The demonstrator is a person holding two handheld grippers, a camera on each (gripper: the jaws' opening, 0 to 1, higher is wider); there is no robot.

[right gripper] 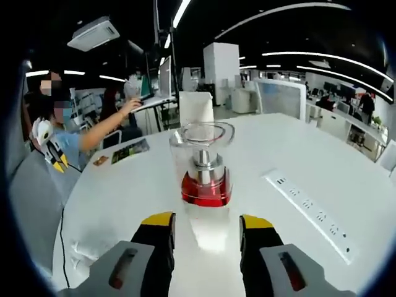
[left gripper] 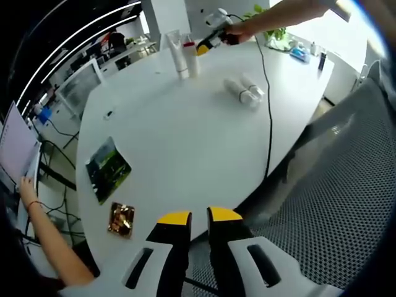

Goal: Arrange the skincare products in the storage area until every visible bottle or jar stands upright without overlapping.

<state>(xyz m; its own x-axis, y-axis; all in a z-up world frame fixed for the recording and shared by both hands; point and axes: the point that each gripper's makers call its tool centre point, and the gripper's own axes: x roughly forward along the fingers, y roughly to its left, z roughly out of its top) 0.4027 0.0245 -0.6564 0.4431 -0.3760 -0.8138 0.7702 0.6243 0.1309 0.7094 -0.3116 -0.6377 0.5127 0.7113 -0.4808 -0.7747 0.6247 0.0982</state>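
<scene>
No lettering can be read anywhere. The dark green packet [left gripper: 107, 168] at lower left of the left gripper view is too blurred (print, if any, is unclear), and the tall white tubes [left gripper: 184, 54] near the top show no legible label.

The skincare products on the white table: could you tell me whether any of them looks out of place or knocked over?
Yes. Two white bottles lie on their sides mid-table, side by side, while two tubes stand upright beyond them near the right gripper. The red-based pump bottle stands upright too.
</scene>
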